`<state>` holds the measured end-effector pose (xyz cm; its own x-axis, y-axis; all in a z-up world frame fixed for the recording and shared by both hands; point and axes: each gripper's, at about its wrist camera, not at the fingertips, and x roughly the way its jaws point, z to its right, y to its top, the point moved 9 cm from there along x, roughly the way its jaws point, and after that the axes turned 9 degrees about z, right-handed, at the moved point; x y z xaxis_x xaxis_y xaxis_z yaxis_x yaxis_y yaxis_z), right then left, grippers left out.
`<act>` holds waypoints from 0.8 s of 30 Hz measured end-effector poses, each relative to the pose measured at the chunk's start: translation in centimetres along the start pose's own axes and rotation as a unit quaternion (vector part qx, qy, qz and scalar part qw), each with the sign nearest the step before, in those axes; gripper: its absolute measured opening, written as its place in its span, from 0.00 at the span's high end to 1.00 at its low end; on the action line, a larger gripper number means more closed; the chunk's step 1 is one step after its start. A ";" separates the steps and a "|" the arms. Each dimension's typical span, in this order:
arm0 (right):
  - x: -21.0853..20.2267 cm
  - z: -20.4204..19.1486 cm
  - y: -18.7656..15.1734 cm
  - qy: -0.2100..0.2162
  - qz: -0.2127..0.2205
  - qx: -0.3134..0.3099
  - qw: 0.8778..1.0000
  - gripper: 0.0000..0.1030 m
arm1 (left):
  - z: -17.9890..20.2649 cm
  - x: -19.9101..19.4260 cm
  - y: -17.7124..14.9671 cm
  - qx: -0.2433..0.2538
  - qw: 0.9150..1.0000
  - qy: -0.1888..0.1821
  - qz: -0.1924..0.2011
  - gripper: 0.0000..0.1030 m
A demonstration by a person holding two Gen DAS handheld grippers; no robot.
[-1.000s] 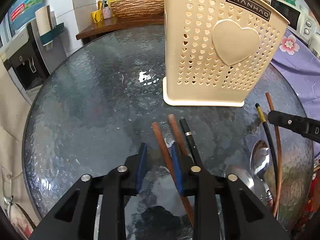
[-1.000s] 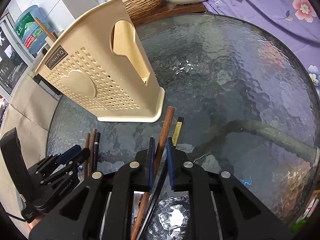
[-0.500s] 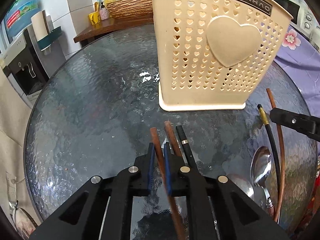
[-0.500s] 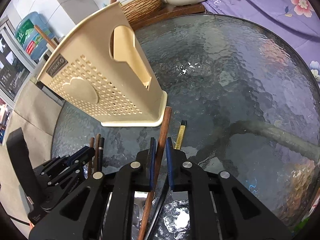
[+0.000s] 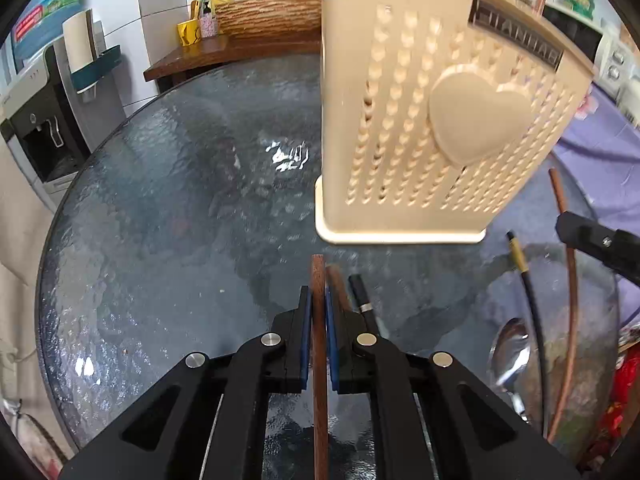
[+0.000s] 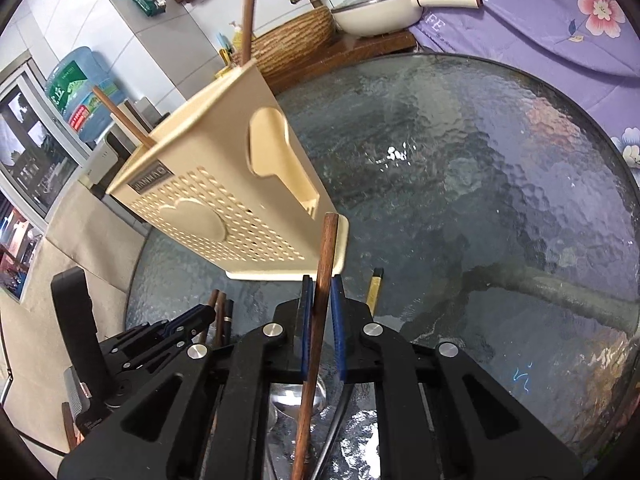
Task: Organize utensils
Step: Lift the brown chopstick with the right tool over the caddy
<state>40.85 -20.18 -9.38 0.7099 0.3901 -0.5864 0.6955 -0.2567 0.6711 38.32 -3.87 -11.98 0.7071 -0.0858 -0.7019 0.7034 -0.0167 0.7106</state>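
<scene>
A cream perforated utensil holder (image 5: 440,120) with a heart stands on the round glass table (image 5: 180,200); it also shows in the right wrist view (image 6: 224,208), with two brown chopsticks (image 6: 248,8) standing in it. My left gripper (image 5: 319,300) is shut on a brown chopstick (image 5: 318,340), lifted just before the holder. A second brown chopstick (image 5: 336,280) and a black one (image 5: 360,296) lie beside it. My right gripper (image 6: 320,292) is shut on another brown chopstick (image 6: 324,260), raised near the holder's corner. A black chopstick with a gold tip (image 6: 375,288) and a spoon (image 5: 512,356) lie below.
A wicker basket (image 5: 272,16) and small cups sit on a wooden side table behind. A pan (image 6: 380,12) sits there too. Purple floral cloth (image 6: 560,20) lies at the right. A water dispenser (image 5: 36,120) stands at the left.
My left gripper closed on the brown chopstick and lifted it off the table. My right gripper rose with its chopstick. Both moved closer to the holder.
</scene>
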 end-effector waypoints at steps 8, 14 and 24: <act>-2.4 -1.7 1.9 0.016 0.039 -0.026 0.999 0.91 | -0.5 -3.4 2.5 -0.021 0.998 -0.029 0.050 0.93; -4.7 -3.3 3.3 0.031 0.065 -0.044 0.996 0.92 | -0.5 -6.9 4.6 -0.035 0.994 -0.051 0.092 0.93; -9.5 -6.0 4.8 0.035 0.112 -0.100 0.988 0.92 | -0.1 -12.9 6.6 -0.034 0.985 -0.071 0.156 0.93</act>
<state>36.79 -19.88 2.16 0.8293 0.4046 -0.3855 0.4813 -0.1666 0.8606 33.83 -2.76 1.76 0.8760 -0.2142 -0.4322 0.4596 0.0981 0.8827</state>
